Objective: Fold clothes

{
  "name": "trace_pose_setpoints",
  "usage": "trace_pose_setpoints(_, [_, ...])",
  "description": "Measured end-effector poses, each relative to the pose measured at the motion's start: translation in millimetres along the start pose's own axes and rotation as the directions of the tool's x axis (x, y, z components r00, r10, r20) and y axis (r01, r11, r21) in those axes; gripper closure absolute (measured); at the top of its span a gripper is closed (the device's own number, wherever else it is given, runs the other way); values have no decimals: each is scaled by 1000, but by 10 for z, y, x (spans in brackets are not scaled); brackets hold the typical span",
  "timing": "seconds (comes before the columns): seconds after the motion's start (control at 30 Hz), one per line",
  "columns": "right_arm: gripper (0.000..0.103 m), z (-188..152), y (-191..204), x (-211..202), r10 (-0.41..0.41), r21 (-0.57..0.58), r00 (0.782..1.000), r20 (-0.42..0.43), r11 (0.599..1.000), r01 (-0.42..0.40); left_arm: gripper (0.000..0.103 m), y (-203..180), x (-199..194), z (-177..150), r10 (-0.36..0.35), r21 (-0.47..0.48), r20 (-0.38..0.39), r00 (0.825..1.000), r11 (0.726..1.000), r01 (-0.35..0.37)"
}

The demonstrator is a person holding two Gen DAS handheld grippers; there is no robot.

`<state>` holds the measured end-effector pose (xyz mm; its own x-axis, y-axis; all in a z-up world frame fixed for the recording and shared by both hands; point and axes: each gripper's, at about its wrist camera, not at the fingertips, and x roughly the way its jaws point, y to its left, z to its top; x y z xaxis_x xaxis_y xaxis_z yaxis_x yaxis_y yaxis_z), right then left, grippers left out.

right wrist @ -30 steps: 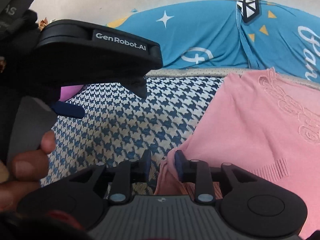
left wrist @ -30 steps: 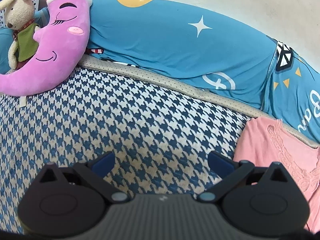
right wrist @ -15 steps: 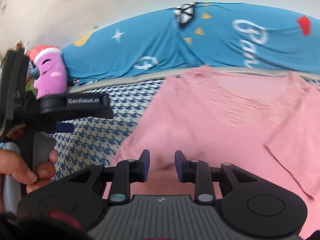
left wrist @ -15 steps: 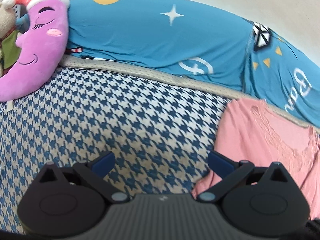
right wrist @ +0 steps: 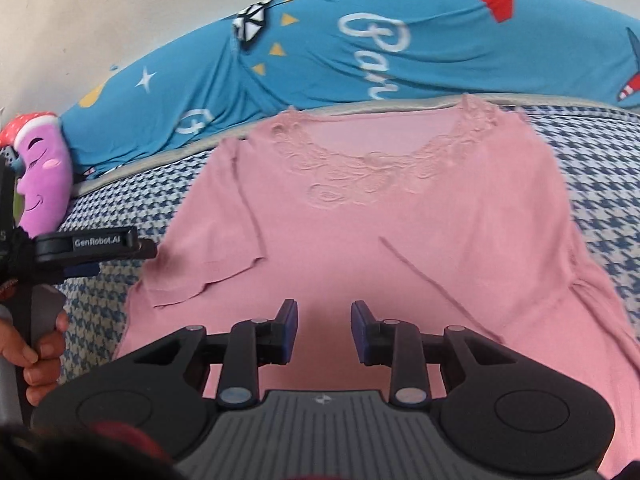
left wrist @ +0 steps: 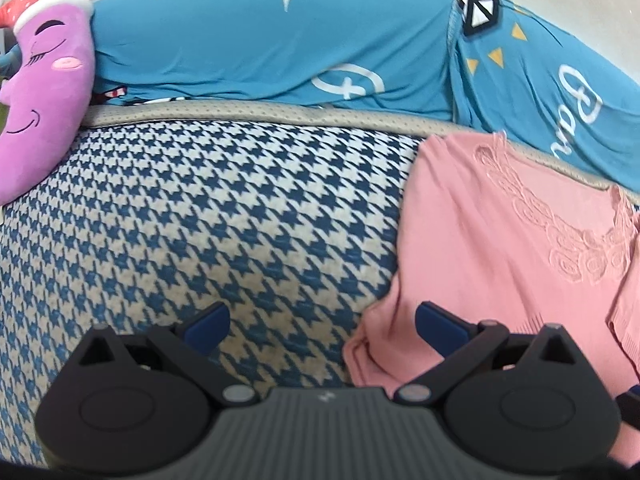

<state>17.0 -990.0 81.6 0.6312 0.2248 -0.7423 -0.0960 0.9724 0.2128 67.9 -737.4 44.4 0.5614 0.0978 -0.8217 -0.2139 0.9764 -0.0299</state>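
right wrist: pink top (right wrist: 400, 240) flat, neckline toward far pillows, seemingly lengthwise; both grippers agape, empty.

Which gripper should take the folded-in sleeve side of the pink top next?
Left. The left gripper, open, already straddles the pink top at its sleeve-side edge; the right gripper hovers open over the middle of the body.

1 pink top (right wrist: 400, 240), 1 moon plush (left wrist: 44, 92)
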Motion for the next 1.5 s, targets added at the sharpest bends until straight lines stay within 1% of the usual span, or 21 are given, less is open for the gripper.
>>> trace_pose_setpoints(0.07, [73,6,-75,-34,-19,7,1000,5,1000,19,0,-37,17,-14,2,8,-3,1000,1000,-2])
trace_pose_setpoints(0.23, [72,8,-286,-145,-36,51,999,19,998,35,0,-133,61,-52,17,37,-9,1000,999,-16])
trace_pose_setpoints(0.43, [72,-26,-453,-169,-76,70,997,-1,995,76,0,-209,138,-89,25,49,-35,999,999,-23])
trace_pose_setpoints(0.53, [71,-45,-506,-159,-111,73,994,-21,991,112,0,-246,166,-107,38,56,-35,999,998,-36])
trace_pose_setpoints(0.6, [71,-57,-545,-153,-121,84,992,-29,989,123,0,-268,178,-127,43,60,-25,999,997,-41])
trace_pose_setpoints(0.67, [69,-62,-573,-139,-129,101,990,-53,986,134,0,-287,188,-140,34,68,8,999,997,-35])
trace_pose_setpoints(0.8, [69,-100,-613,-96,-147,113,984,-104,981,158,0,-307,193,-141,39,65,9,999,997,-40])
trace_pose_setpoints(0.9, [69,-102,-647,-117,-134,128,985,-103,981,147,0,-296,155,-118,36,47,6,999,998,-36])
trace_pose_setpoints(1.2, [69,-116,-689,-173,-135,149,985,-104,977,149,0,-272,-41,-2,60,42,108,992,997,-64])
trace_pose_setpoints(1.3, [68,-123,-676,-175,-137,147,985,-106,977,152,0,-242,-35,40,50,21,112,992,998,-52])
trace_pose_setpoints(1.43, [68,-146,-666,-184,-130,140,986,-108,980,145,0,-232,-61,94,64,12,142,988,998,-66])
trace_pose_setpoints(1.5, [68,-162,-667,-186,-126,136,986,-109,981,141,0,-223,-40,110,66,1,141,988,998,-67])
